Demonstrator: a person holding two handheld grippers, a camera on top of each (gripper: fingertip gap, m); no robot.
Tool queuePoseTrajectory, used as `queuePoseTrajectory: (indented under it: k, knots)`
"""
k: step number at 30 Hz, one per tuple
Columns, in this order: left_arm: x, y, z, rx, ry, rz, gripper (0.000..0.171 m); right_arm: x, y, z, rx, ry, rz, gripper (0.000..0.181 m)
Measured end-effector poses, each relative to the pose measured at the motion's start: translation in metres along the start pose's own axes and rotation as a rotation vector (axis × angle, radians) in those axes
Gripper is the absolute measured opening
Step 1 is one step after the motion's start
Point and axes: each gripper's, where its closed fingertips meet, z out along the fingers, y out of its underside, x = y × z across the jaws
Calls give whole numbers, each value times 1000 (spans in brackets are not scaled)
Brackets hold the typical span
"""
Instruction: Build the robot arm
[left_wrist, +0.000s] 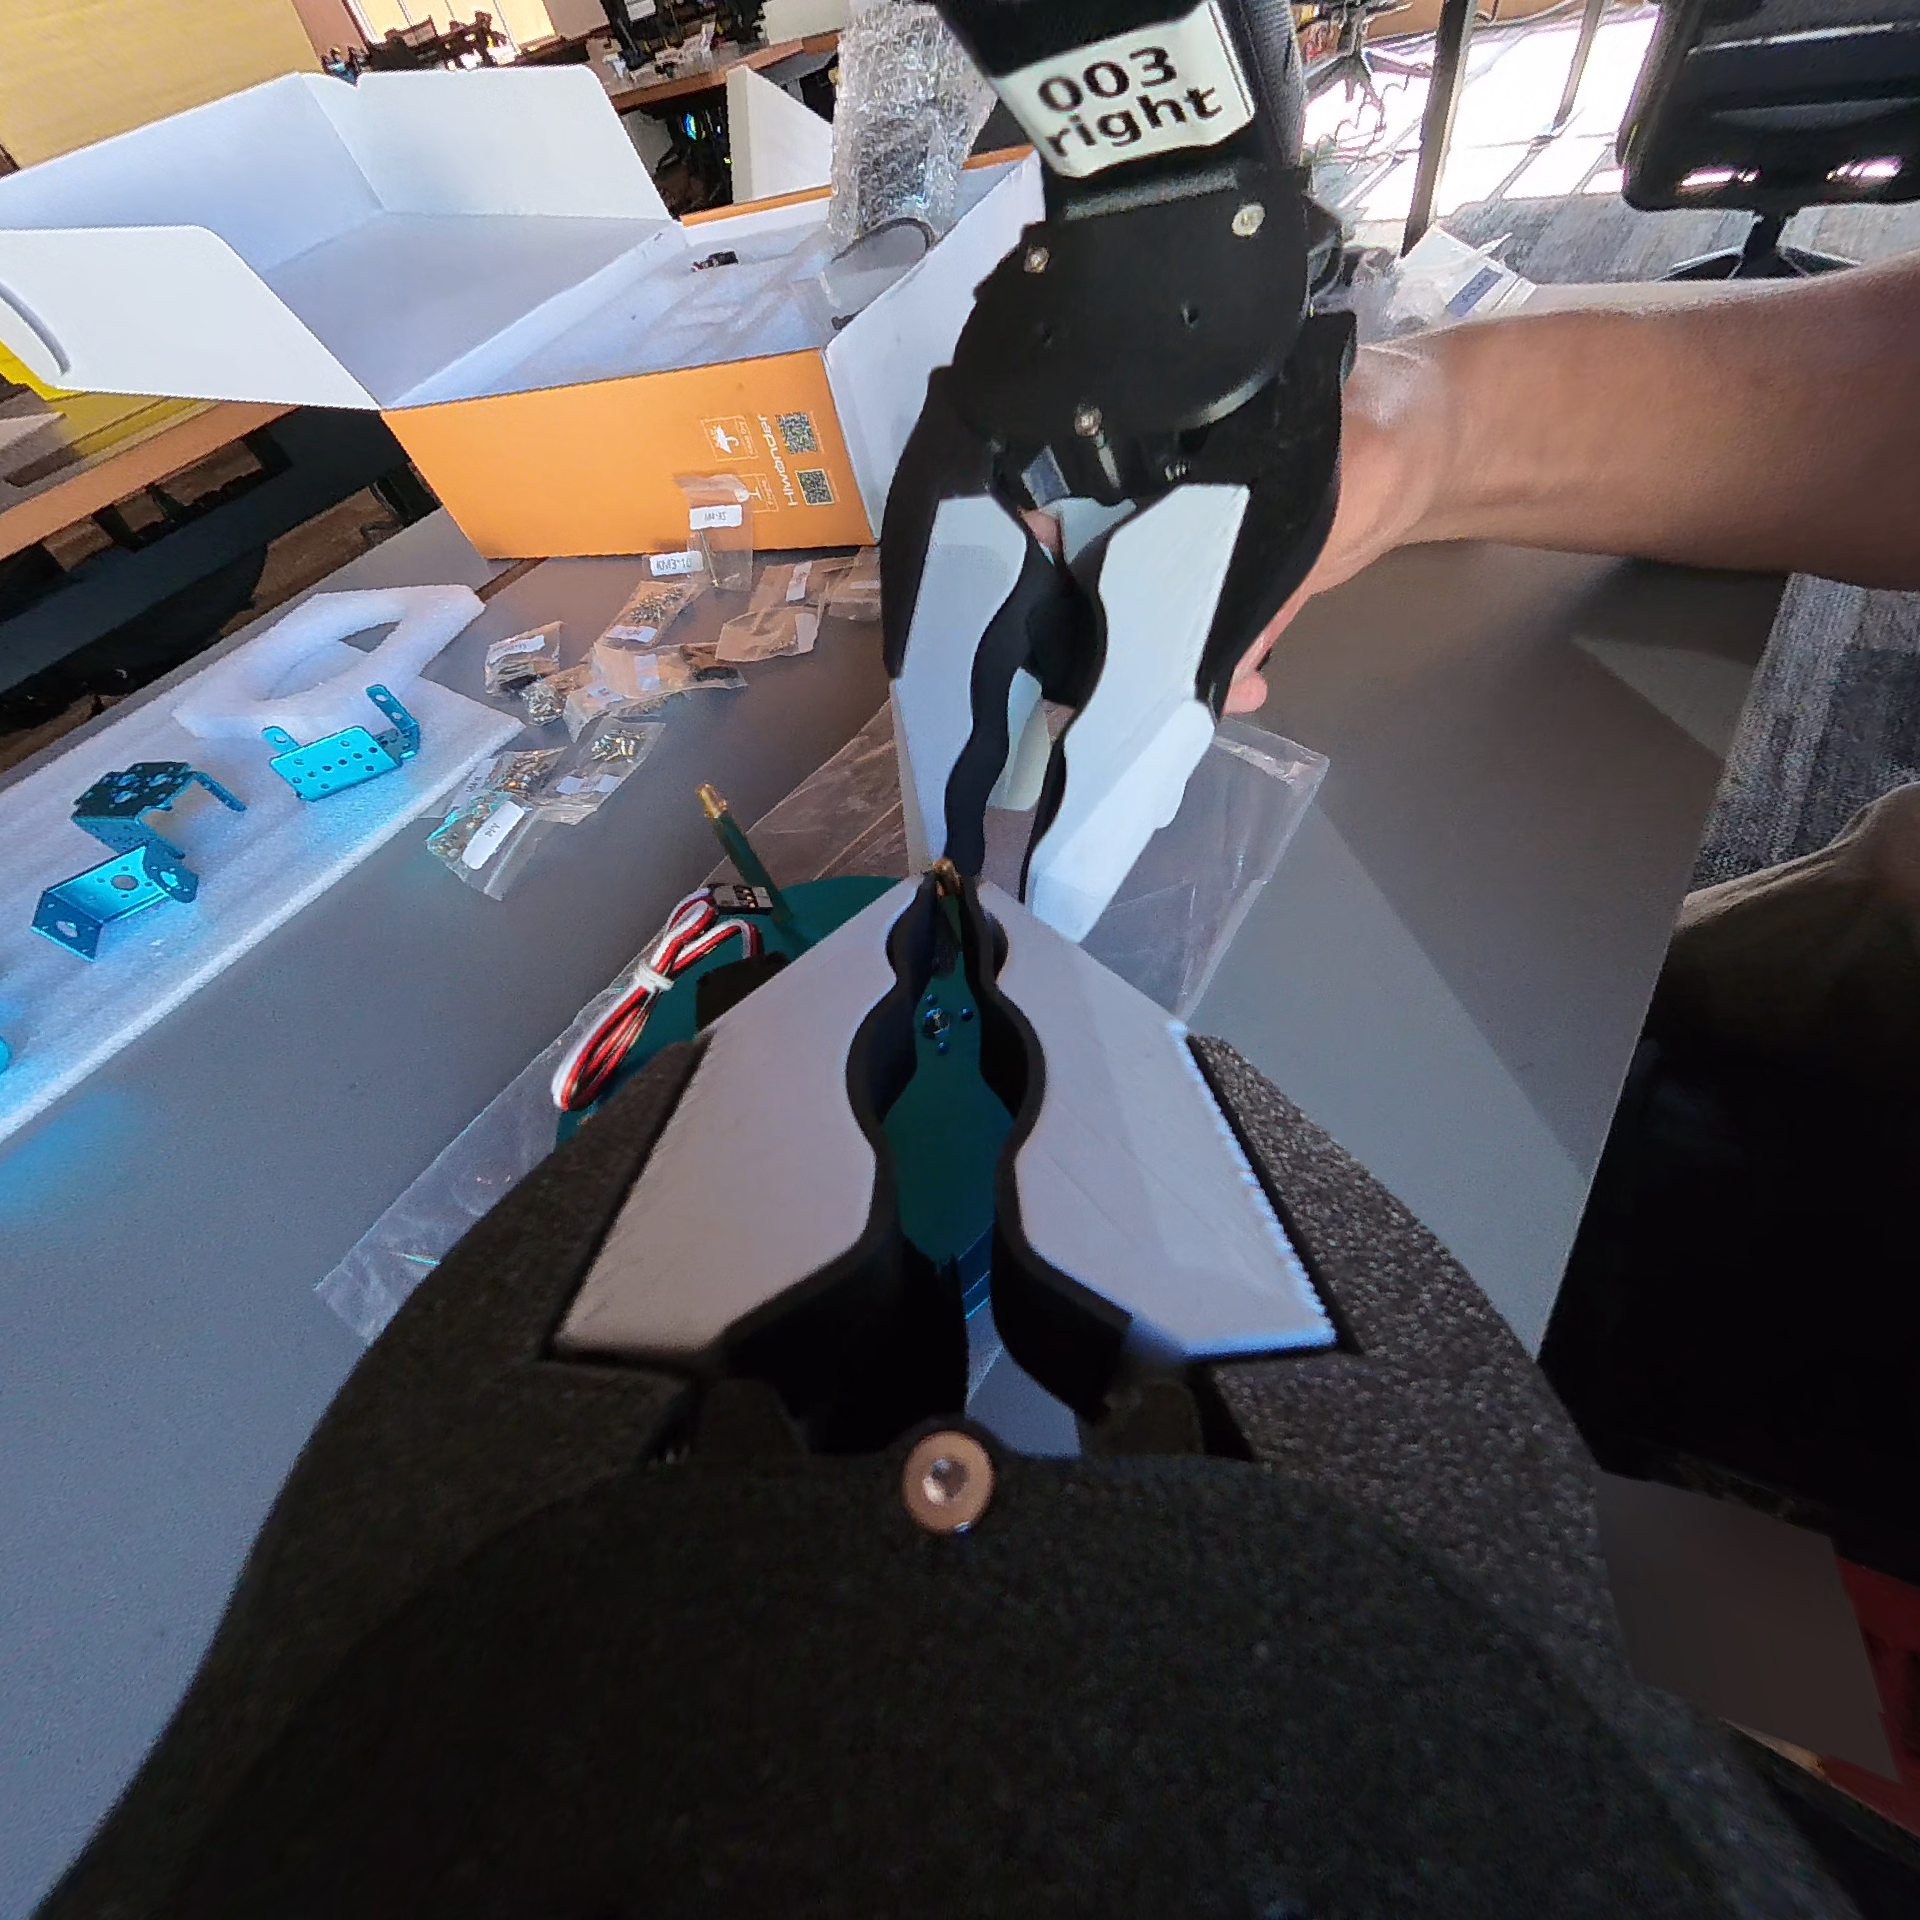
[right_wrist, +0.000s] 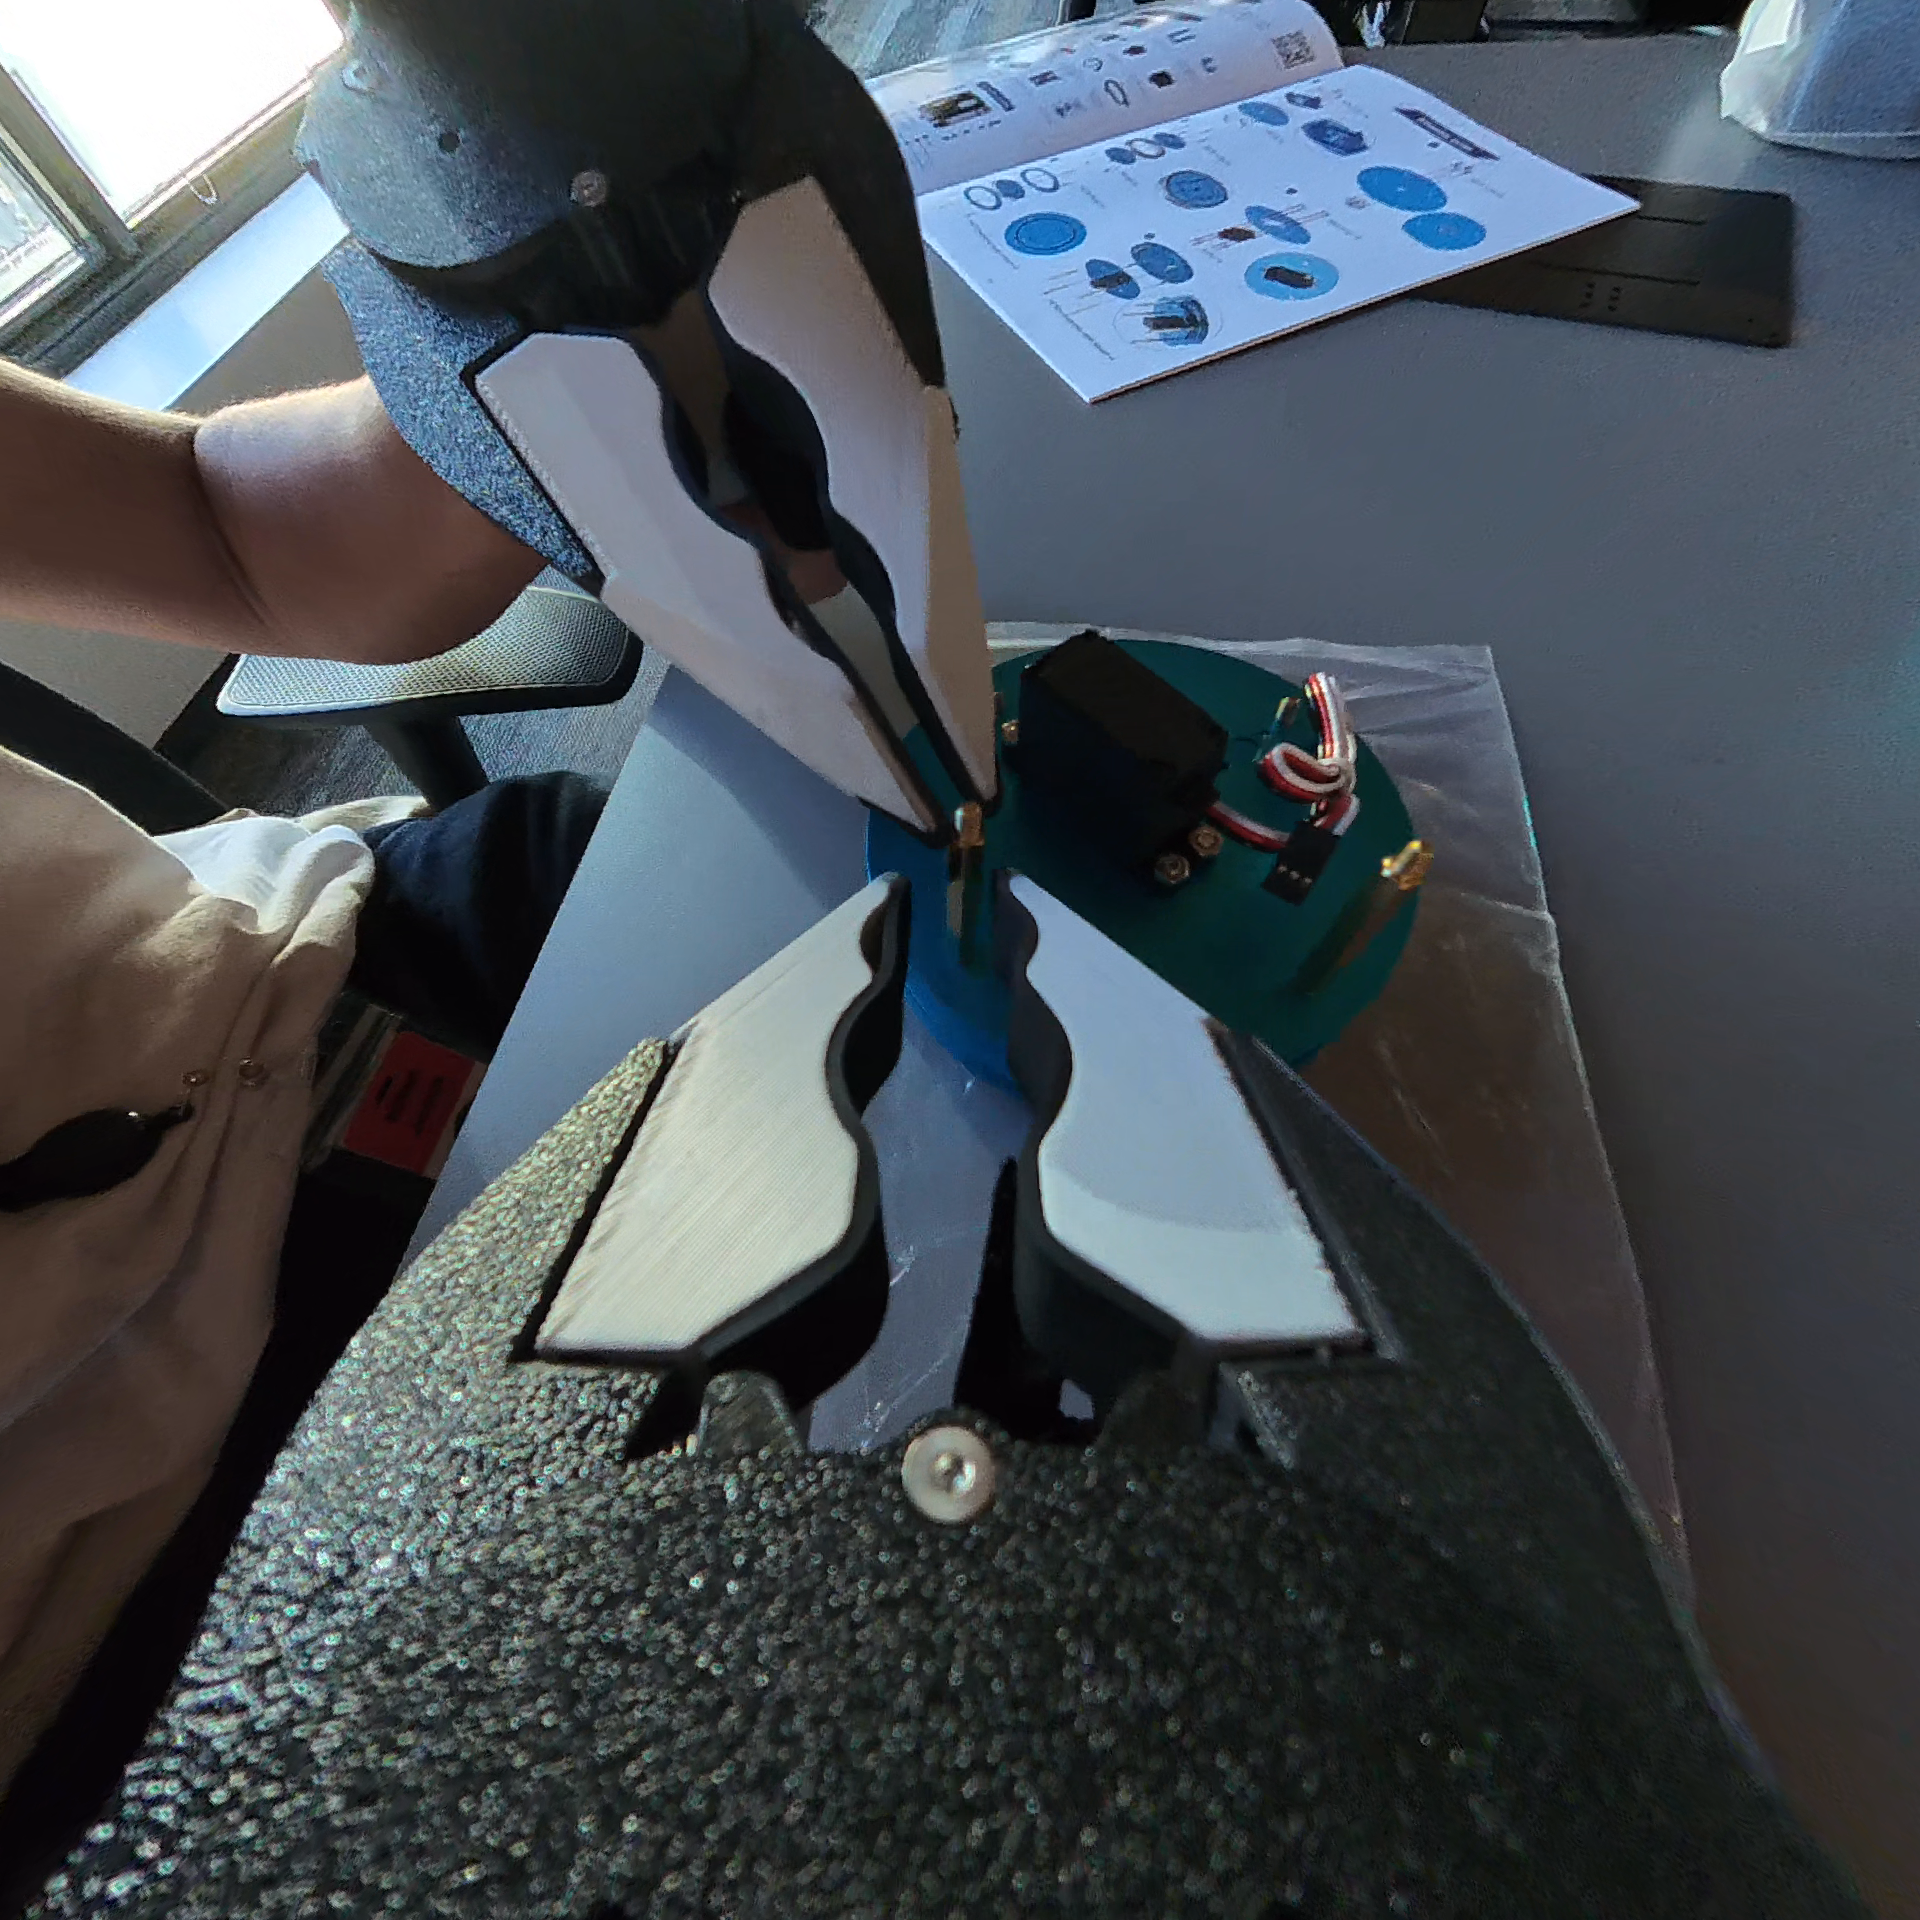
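A teal round plate (right_wrist: 1195, 935) lies on a clear plastic bag (right_wrist: 1455, 1039) near the table's edge. It carries a black servo (right_wrist: 1122, 748), red, white and black wires (right_wrist: 1309, 769) and two upright brass standoffs. My left gripper (left_wrist: 943, 888) is shut on the top of the near brass standoff (right_wrist: 966, 894); it also shows in the right wrist view (right_wrist: 961, 816), coming down from the upper left. My right gripper (right_wrist: 956, 888) is open, with one fingertip on each side of that standoff, not touching it. The second standoff (right_wrist: 1361, 914) stands free at the plate's far rim.
An open orange and white box (left_wrist: 623, 457), several small screw bags (left_wrist: 623, 665) and blue metal brackets (left_wrist: 332, 753) on white foam lie beyond the plate. An open instruction booklet (right_wrist: 1247, 208) and a flat black plate (right_wrist: 1662, 270) lie on the grey table (right_wrist: 1714, 727). A person sits at the edge. Less than 4 cm separates the two grippers' tips.
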Motion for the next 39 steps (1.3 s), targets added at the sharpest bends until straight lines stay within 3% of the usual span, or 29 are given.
queuePoseTrajectory:
  k: [4, 7, 11, 16, 24, 29, 32, 39]
  knots:
    - [0, 0, 1, -6, -8, 12, 2, -1, 3, -1, -23, 14, -9, 15]
    - [-1, 1, 1, -4, -17, 0, 2, 3, 4, -4, -25, 41, -12, 3]
    - [-4, -4, 1, 10, -29, -37, 24, 3, 4, -3, -28, 32, 14, 3]
    - [-9, -3, 9, -21, -62, 9, 29, 2, 4, -3, -32, 42, -7, 4]
    - [-4, 3, 8, -33, -52, 81, 14, 4, 10, -7, -41, 45, -15, 2]
    - [0, 2, 11, -37, -32, 83, 8, -5, 3, 2, -7, -32, 24, 31]
    - [0, 2, 12, -39, -34, 94, 8, -14, 0, 6, 15, -97, 34, 38]
    - [3, 3, 9, -18, -13, 96, 8, -9, 7, -4, -4, -95, 55, 29]
